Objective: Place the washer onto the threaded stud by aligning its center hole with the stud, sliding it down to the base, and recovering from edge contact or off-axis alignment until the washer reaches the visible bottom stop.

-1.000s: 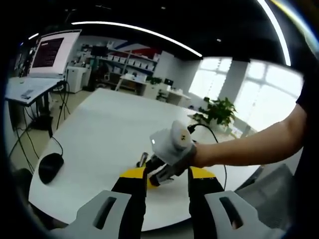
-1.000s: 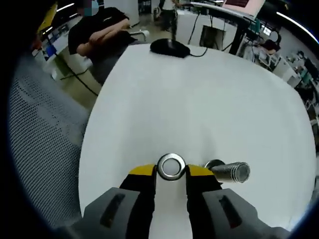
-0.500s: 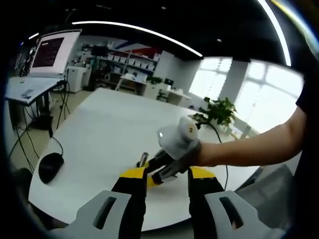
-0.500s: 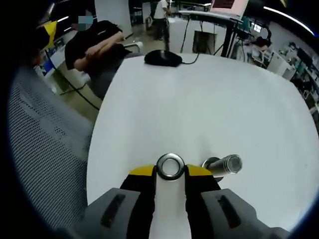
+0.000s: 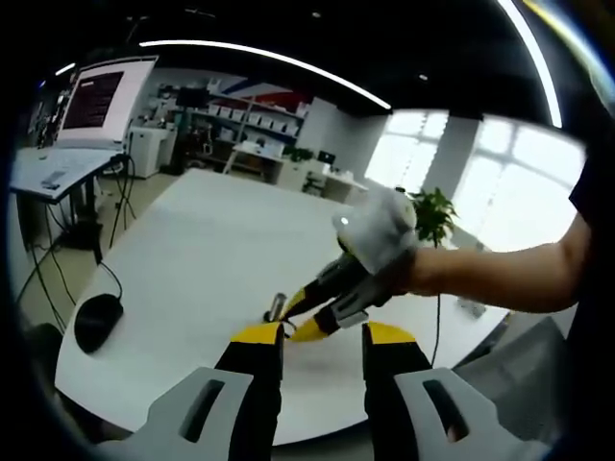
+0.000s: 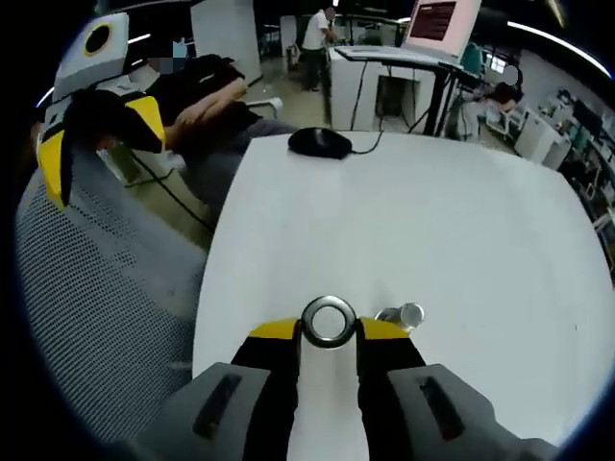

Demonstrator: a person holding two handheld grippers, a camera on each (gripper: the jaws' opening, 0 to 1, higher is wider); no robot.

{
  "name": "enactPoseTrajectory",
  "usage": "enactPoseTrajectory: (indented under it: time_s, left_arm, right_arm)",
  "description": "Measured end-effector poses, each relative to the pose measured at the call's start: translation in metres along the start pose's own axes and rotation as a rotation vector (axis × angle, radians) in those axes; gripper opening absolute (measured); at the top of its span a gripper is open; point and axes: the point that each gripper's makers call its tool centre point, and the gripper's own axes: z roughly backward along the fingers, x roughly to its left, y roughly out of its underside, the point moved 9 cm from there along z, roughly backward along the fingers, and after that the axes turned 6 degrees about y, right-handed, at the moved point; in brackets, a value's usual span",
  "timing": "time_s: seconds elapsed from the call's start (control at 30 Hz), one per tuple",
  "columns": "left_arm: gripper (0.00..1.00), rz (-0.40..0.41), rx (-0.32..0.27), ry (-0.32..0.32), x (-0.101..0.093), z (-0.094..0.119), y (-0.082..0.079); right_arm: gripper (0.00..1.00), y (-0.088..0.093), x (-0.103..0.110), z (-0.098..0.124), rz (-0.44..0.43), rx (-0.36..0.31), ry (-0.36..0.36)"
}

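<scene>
Right gripper view: the right gripper [image 6: 328, 331] clenches the washer [image 6: 328, 321], a metal ring pinched edgewise between the two yellow-tipped jaws so that its centre hole faces the camera. Just beyond the right-hand jaw tip, and beside the washer without touching it, the threaded stud [image 6: 405, 315] stands on the white table [image 6: 423, 221], seen nearly end-on; its base is partly hidden by the jaw. Farther ahead along the jaws, near the table's far edge, a black mouse [image 6: 320, 143] lies with its cable trailing off the table. The left gripper [image 6: 91, 134] hangs off the table at the upper left, above a grey mesh chair [image 6: 91, 317]; its yellow jaws stand apart with nothing between them.

Left gripper view: the left gripper [image 5: 320, 338] is released, its jaws parted and empty over the near edge of the white table [image 5: 192, 259]. Directly ahead of the jaw tips the right gripper [image 5: 307, 317] reaches in from the right, held by a gloved hand [image 5: 380, 240]; the washer cannot be made out here. The threaded stud [image 5: 276, 307] rises from the table just left of that gripper's tips. The black mouse [image 5: 98, 322] lies to the left of the jaws.
</scene>
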Motion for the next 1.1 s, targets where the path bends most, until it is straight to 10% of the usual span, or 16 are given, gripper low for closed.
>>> enactPoseTrajectory:
  time_s: [0.57, 1.1]
  left_arm:
    - [0.31, -0.001, -0.015, -0.001, 0.0, 0.001, -0.002]
    - [0.31, -0.001, -0.009, 0.0, 0.0, 0.0, -0.001]
  right_arm:
    - [0.23, -0.012, -0.024, 0.012, 0.164, 0.021, 0.149]
    - [0.23, -0.008, -0.036, -0.01, 0.152, 0.082, 0.142]
